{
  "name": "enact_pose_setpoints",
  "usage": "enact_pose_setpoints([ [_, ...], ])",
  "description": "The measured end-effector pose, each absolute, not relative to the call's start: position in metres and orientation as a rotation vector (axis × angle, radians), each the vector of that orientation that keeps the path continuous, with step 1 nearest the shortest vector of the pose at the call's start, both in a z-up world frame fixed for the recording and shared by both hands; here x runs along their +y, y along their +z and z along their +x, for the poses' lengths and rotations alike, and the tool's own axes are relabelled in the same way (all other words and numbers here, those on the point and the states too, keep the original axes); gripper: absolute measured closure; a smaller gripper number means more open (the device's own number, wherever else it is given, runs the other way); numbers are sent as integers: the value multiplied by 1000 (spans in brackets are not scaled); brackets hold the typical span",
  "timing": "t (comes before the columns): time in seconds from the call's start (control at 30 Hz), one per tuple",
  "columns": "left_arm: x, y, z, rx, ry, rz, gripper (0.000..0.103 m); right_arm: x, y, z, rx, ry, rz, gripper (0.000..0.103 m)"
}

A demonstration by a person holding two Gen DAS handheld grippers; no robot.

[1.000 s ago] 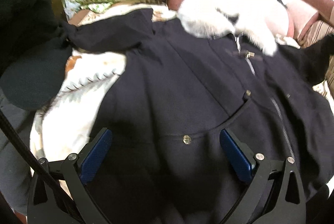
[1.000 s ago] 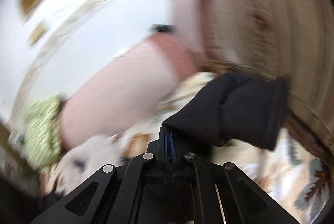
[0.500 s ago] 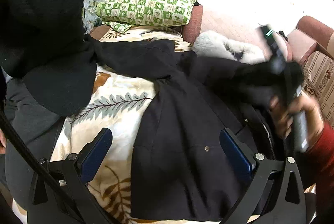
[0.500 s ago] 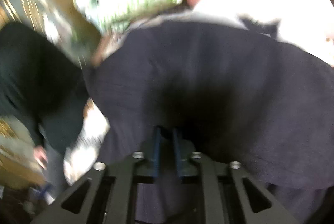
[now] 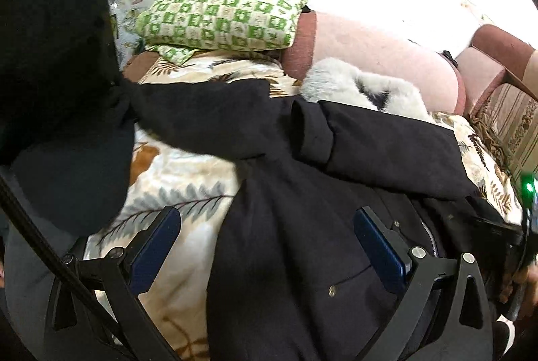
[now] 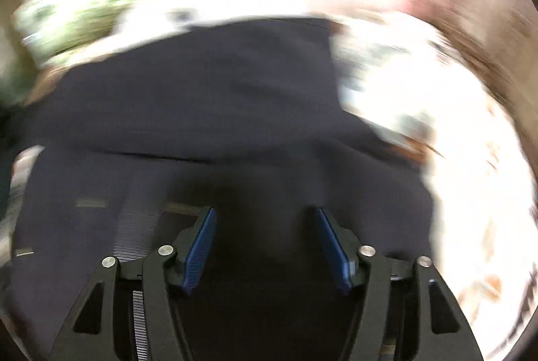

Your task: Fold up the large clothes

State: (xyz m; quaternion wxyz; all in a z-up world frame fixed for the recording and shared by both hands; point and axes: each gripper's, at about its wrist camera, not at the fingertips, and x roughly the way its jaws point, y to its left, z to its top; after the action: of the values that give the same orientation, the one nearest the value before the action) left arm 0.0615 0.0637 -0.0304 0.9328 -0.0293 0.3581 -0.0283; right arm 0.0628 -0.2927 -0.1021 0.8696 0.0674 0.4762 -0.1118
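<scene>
A dark navy coat (image 5: pixel 302 226) with a white fur collar (image 5: pixel 356 88) lies on a leaf-print blanket (image 5: pixel 175 189). Its right sleeve (image 5: pixel 380 145) is folded across the chest; the left sleeve (image 5: pixel 201 122) stretches out to the left. My left gripper (image 5: pixel 265 229) is open and empty above the coat's lower front. My right gripper (image 6: pixel 264 226) is open and empty just above the coat (image 6: pixel 201 112); that view is blurred. The right gripper's body also shows at the right edge of the left wrist view (image 5: pixel 524 226).
A green checked pillow (image 5: pixel 222 14) and a pink bolster (image 5: pixel 376 55) lie at the back. A person's dark clothing (image 5: pixel 57 58) fills the left. A striped sofa side (image 5: pixel 517 118) stands at the right.
My right gripper carried the sleeve over the coat, opened and let it go; the sleeve now lies across the chest. My left gripper pulled back from the coat and stayed open.
</scene>
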Motion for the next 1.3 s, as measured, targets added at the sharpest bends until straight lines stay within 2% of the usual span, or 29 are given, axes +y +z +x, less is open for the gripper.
enact_pose_setpoints([
  [0.03, 61, -32, 68, 741, -56, -49, 0, -325, -106, 47, 971, -269, 190, 69],
  [0.07, 58, -32, 73, 749, -55, -43, 0, -338, -106, 39, 950, -277, 231, 73],
  [0.17, 50, -35, 97, 775, -68, -28, 0, -345, -93, 25, 884, -316, 253, 73],
  [0.2, 45, -36, 108, 791, -71, -23, 0, -345, -88, 21, 867, -328, 247, 72],
  [0.27, 36, -39, 128, 808, -92, -20, 0, -335, -69, 10, 770, -314, 302, 57],
  [0.3, 28, -43, 142, 824, -94, -15, 0, -336, -62, 4, 742, -292, 327, 46],
  [0.33, 21, -47, 154, 842, -89, -9, 0, -329, -52, 2, 694, -246, 369, 41],
  [0.4, 6, -58, 183, 883, -76, -7, 3, -318, -45, 3, 666, -190, 390, 40],
  [0.43, 1, -65, 196, 898, -72, -12, 9, -308, -42, 9, 664, -141, 389, 36],
  [0.5, -7, -79, 217, 929, -41, 2, 13, -296, -44, 15, 670, -102, 376, 31],
  [0.63, -12, -117, 257, 1032, 79, 124, 25, -298, -76, 38, 696, -145, 357, 30],
  [0.7, -2, -103, 249, 999, 42, 87, 29, -300, -101, 39, 735, -159, 392, 30],
  [0.77, 22, -77, 230, 922, -7, 21, 29, -306, -112, 35, 738, -157, 417, 30],
  [0.9, 86, -60, 216, 877, 53, -79, 16, -302, -109, 37, 729, -134, 409, 22],
  [1.07, 177, -96, 239, 956, 300, -205, 15, -294, -110, 36, 730, -143, 373, 21],
  [1.27, 206, -119, 288, 997, 292, -304, 16, -291, -115, 38, 737, -155, 350, 20],
  [1.3, 205, -119, 297, 995, 272, -311, 22, -290, -116, 39, 739, -157, 340, 19],
])
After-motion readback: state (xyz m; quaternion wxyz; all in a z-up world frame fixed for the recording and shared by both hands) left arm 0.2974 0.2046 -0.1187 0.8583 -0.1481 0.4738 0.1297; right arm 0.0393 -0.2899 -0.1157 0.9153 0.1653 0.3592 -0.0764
